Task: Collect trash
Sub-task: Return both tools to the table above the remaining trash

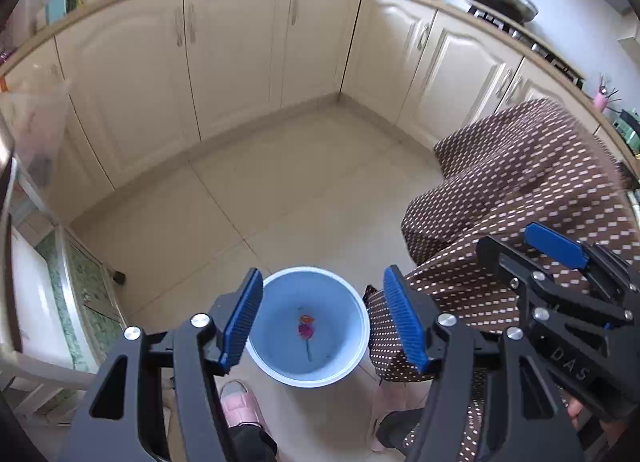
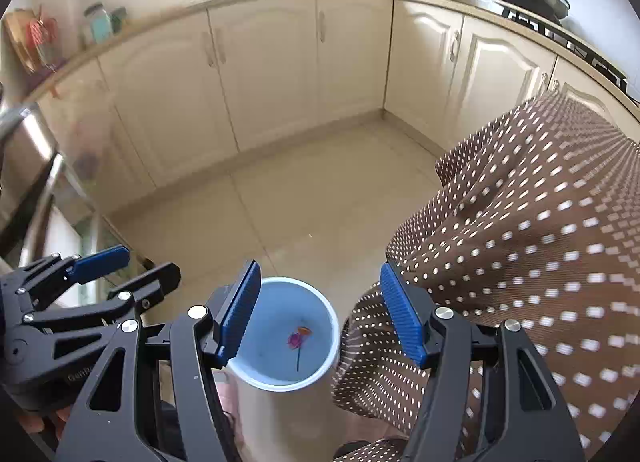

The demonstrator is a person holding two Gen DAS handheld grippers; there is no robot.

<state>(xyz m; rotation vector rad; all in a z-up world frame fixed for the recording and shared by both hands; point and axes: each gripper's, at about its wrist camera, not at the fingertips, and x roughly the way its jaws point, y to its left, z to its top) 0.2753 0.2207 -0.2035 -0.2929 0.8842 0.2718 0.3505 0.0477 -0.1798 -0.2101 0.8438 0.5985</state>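
As both grippers hang over the bin (image 1: 307, 327), I read a drop | left gripper (image 1: 322, 318) released, empty | right gripper (image 2: 319, 312) released, empty | trash (image 1: 305, 327) lies on bin bottom, so aim was true | bin on floor (image 1: 304, 182) beside skirt (image 1: 520, 198).

Black hand-held gripper (image 1: 322, 316) frames, ribbed blue pads (image 1: 242, 322), silver screws; brown white-dotted garment (image 2: 540, 242), pink slipper (image 1: 240, 406)

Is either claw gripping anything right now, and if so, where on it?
Nothing is held. The left claw and right claw both stand open and empty above the white bin, where colourful trash lies at the bottom.
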